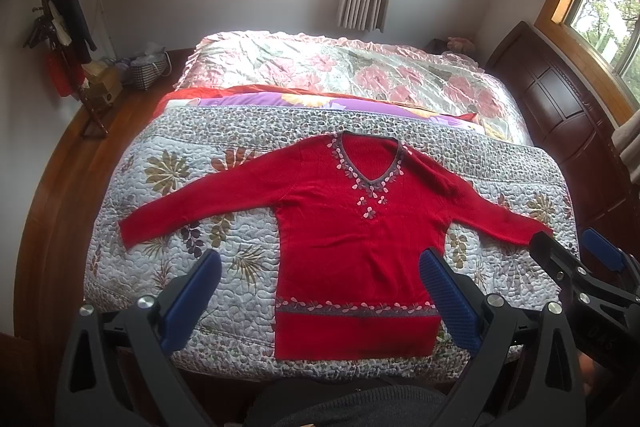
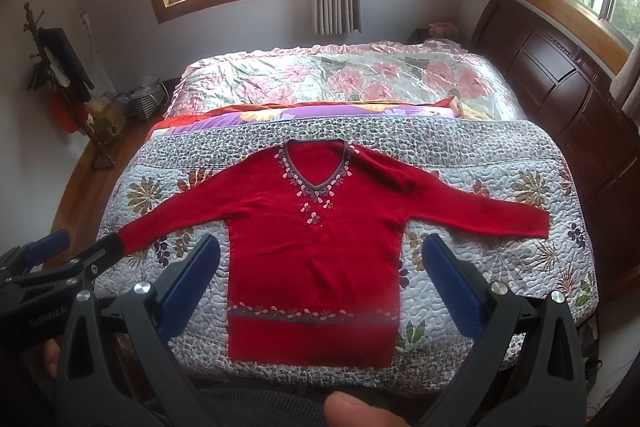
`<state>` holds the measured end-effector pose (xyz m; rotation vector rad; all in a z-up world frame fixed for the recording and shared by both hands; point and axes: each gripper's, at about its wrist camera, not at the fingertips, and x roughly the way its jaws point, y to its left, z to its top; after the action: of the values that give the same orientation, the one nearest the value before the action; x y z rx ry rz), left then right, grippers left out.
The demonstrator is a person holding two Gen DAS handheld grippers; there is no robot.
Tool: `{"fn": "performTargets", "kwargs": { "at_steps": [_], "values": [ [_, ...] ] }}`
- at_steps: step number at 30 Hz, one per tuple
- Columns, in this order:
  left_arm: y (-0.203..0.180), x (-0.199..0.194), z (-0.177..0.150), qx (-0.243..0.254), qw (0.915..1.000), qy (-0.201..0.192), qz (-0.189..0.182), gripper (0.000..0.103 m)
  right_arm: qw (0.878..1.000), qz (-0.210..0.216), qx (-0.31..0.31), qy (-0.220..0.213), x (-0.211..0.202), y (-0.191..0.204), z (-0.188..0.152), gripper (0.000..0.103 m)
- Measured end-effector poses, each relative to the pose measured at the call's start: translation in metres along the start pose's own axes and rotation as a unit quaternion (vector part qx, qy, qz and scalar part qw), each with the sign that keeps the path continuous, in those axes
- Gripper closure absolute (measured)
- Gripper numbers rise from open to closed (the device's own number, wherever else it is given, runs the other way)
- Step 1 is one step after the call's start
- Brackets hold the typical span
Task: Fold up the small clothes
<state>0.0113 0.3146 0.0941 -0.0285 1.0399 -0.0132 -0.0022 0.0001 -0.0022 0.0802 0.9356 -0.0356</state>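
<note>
A bedroom with wood-framed windows and a grey curtain holds a wide bed covered by a quilted floral spread, with a pink-flowered cover bunched further back. A coat stand hung with dark clothes stands by the left wall.

On the near part of the quilt lies the red sweater, face up, neckline away from the camera and hem toward the bed's near edge. It is laid out flat and fully open: both sleeves stretch outward to either side, the body is smooth, and the patterned band near the hem shows across its full width. No fold is visible anywhere on it.

The left claw hovers above the near edge of the bed with its blue pads spread wide, holding nothing. The right claw is likewise spread wide and empty, above the sweater's lower half. In each view the other claw shows at the frame's side, close to a sleeve cuff, though contact cannot be confirmed.

As a judgement, the folding has not begun: the garment is merely spread out ready, and every fold, sleeves inward and then body, remains to be done.
</note>
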Motion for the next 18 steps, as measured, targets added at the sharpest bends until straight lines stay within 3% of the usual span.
{"fn": "performTargets", "kwargs": {
  "at_steps": [18],
  "values": [
    [0.0006,0.0012,-0.0008,0.0,1.0,0.003,-0.001,0.004,1.0,0.0,0.0,0.001,0.001,0.0017,0.0009,0.003]
  ]
}}
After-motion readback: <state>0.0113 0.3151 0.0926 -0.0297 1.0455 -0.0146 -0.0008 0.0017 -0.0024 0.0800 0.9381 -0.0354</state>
